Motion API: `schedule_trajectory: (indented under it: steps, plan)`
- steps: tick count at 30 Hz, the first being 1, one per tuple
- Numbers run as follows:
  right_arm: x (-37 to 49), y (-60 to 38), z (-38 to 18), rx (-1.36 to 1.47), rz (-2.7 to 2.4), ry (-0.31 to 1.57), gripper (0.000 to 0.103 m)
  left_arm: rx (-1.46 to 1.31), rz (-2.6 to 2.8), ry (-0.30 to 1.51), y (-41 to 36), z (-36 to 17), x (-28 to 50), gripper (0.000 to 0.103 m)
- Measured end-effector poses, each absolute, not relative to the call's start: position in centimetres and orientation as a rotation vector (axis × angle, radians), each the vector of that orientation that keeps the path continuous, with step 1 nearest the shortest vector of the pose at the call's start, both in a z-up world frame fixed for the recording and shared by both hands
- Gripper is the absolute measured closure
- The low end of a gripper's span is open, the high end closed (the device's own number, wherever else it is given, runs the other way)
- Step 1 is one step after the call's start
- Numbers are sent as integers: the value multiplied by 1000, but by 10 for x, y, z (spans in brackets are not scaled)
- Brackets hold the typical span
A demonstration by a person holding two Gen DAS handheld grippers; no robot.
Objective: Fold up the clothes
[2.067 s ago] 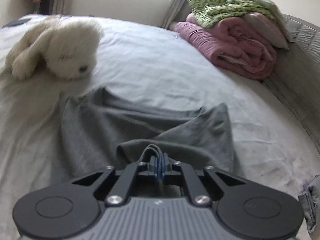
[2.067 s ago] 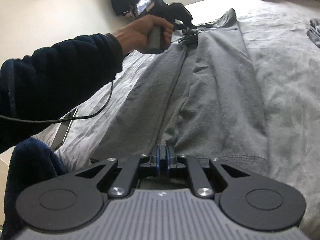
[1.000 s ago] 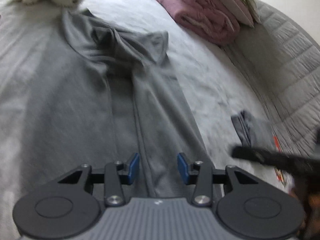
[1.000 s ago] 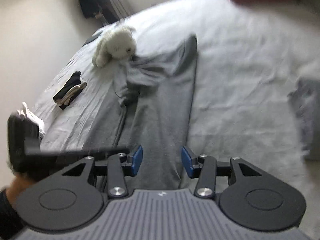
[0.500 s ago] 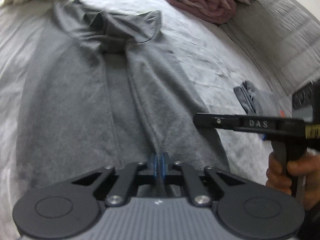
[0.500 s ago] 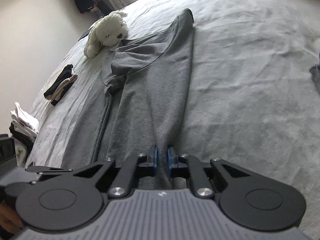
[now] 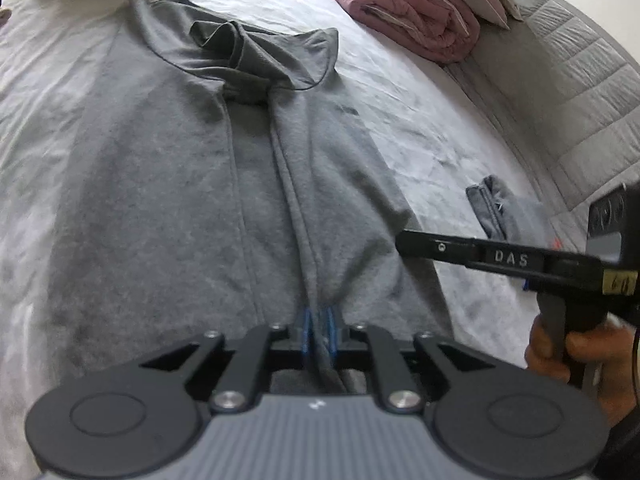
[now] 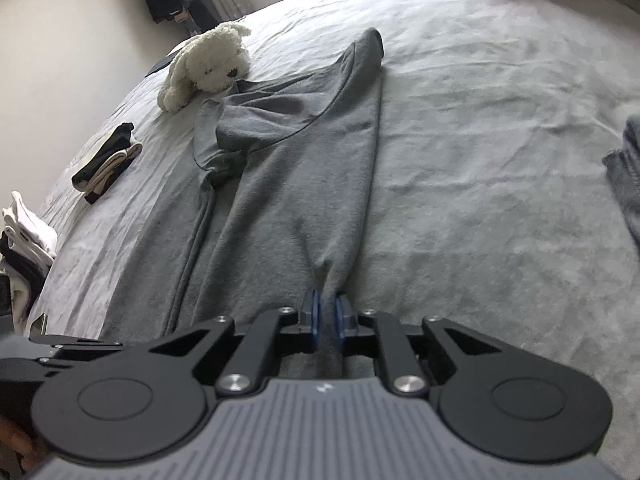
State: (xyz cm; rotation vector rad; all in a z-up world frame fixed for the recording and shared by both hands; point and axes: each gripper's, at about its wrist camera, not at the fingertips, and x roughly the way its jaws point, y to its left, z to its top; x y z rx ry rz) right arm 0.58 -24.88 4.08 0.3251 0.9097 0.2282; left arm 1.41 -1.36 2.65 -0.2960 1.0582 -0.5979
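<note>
A grey T-shirt (image 7: 160,200) lies lengthwise on the bed, both sides folded in toward the middle, its collar end far away by the plush dog. My left gripper (image 7: 319,328) pinches a fold at the shirt's near hem; its jaws are opening slightly, with the cloth still pressed between the blue pads. In the right wrist view the same T-shirt (image 8: 288,184) runs away from my right gripper (image 8: 327,320). That gripper pinches the right-hand folded edge at the hem, its jaws also easing open on the cloth. A hand (image 7: 576,344) holds the right gripper's handle.
A white plush dog (image 8: 208,64) lies at the shirt's far end. Pink folded blankets (image 7: 412,12) sit by the padded headboard (image 7: 580,92). A small grey garment (image 7: 504,208) lies right of the shirt. Dark and pale socks (image 8: 106,162) and a clothes pile (image 8: 24,240) lie left.
A second ago both grippers stood open over the near hem. They have since closed on folds of the shirt and hold them, the cloth now bunched thicker between the pads.
</note>
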Motion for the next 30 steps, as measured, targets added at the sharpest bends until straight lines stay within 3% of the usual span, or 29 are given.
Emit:
schedule_trajectory:
  steps: [1, 3, 4, 9, 15, 17, 19, 22, 30]
  plan:
    - [2, -248, 42, 331, 231, 910, 85, -301, -607, 1056, -13, 28, 12, 66]
    - [-5, -247, 41, 332, 233, 925, 81, -292, -634, 1051, -14, 31, 6, 51]
    - [-9, -246, 40, 328, 232, 935, 77, -272, -642, 1053, -17, 32, 2, 51]
    - [-33, -237, 38, 310, 267, 969, 77, -154, -656, 1051, -29, 29, -13, 62]
    - [-67, -245, 34, 437, 255, 999, 78, -199, -703, 1121, -24, 25, -17, 78]
    - [-82, -243, 31, 461, 252, 1001, 82, -201, -704, 1133, -23, 23, -20, 83]
    - [-94, -241, 30, 461, 242, 1000, 95, -202, -706, 1146, -21, 22, -24, 90]
    - [-103, -243, 29, 483, 236, 1001, 100, -225, -709, 1167, -20, 20, -27, 93]
    - [-104, -244, 45, 419, 237, 987, 100, -321, -724, 1221, -12, 15, -37, 94]
